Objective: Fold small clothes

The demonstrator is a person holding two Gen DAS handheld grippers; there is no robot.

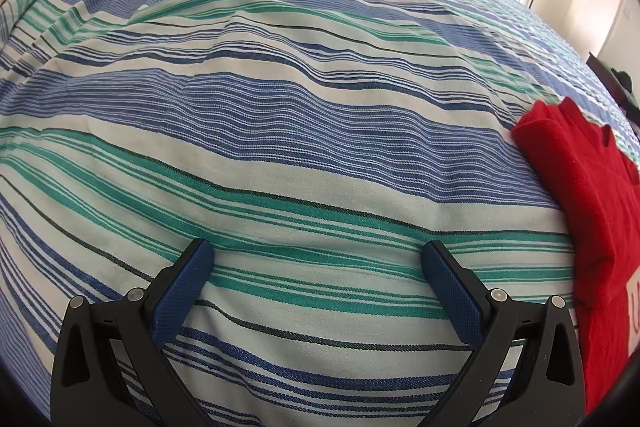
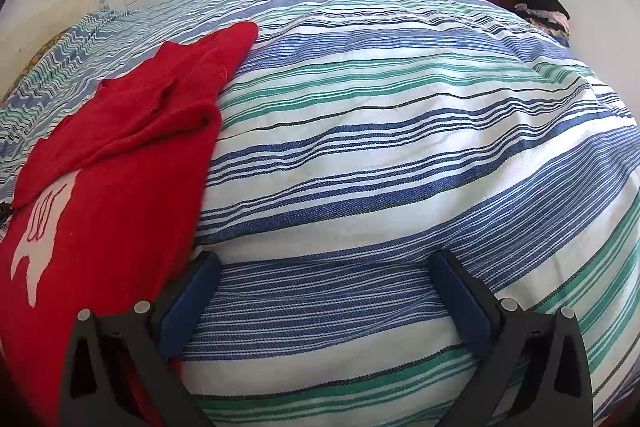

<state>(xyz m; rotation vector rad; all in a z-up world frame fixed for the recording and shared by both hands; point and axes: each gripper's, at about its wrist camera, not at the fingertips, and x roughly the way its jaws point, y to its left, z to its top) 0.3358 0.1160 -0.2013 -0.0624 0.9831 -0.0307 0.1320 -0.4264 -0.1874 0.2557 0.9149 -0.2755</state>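
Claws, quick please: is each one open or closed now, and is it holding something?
Left claw: open, holding nothing, over the bedspread.
Right claw: open, holding nothing, beside the red shirt.

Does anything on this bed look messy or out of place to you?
Only mildly. The red garment lies rumpled, with a sleeve folded across its white print, not yet neatly folded. The striped bedspread is wrinkled. A heap of clothes sits on furniture beyond the bed. Both grippers are open, holding nothing.
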